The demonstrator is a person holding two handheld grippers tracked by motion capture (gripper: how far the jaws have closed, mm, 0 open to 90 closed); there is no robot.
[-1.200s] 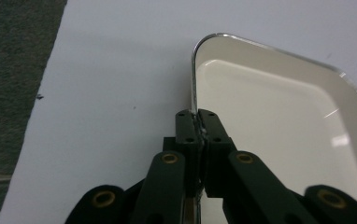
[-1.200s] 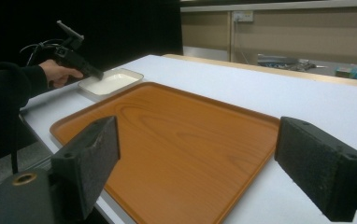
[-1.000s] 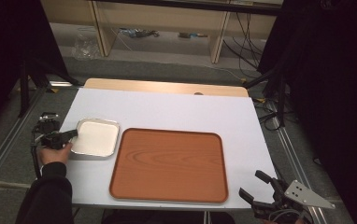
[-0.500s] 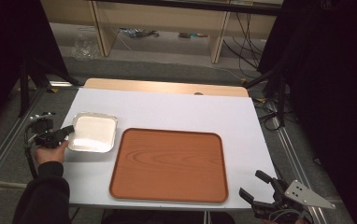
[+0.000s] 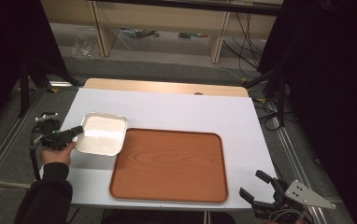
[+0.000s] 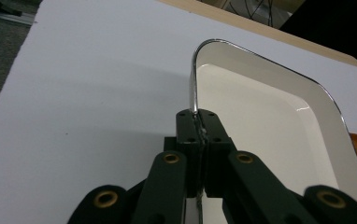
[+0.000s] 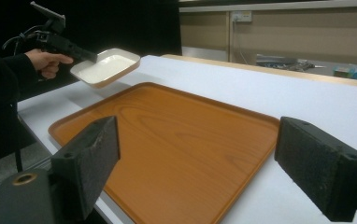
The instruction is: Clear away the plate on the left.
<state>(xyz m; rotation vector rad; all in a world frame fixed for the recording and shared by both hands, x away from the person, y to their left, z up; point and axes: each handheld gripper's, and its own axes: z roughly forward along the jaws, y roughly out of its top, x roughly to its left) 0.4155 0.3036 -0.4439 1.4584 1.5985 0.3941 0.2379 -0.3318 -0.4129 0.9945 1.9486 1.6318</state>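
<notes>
The left hand-held gripper [image 5: 76, 131] sits at the left edge of the high view, its jaws clenched on the rim of a white dish [image 5: 103, 134]. In the left gripper view the two black jaws meet flat on the thin metal edge of that dish [image 6: 265, 121], at the near end of its left rim, with no gap between them. The dish is a shallow rectangular tray with rounded corners, white inside and empty.

In the right gripper view the dish [image 7: 105, 66] hangs clear of the desk [image 7: 307, 100] in the upper left of the frame, tilted a little with its far side higher, and a shadow lies on the white surface beneath it. The person's hand [image 7: 48, 60] holds the left hand-held gripper [image 7: 90, 56] just beside it (a dark sleeve runs off the frame's left edge).

A large wooden tray [image 5: 169, 164] lies flat in the lower middle of the high view, on the white desk [image 5: 176, 109]. The dish's right edge is close to the tray's upper left corner; whether it overhangs it I cannot tell.

The right hand-held gripper [image 5: 255, 185] is at the lower right corner of the high view, off the desk's near right corner, released, its jaws spread wide with nothing between them. In its own view the wooden tray [image 7: 176, 149] fills the space between the two pads.
</notes>
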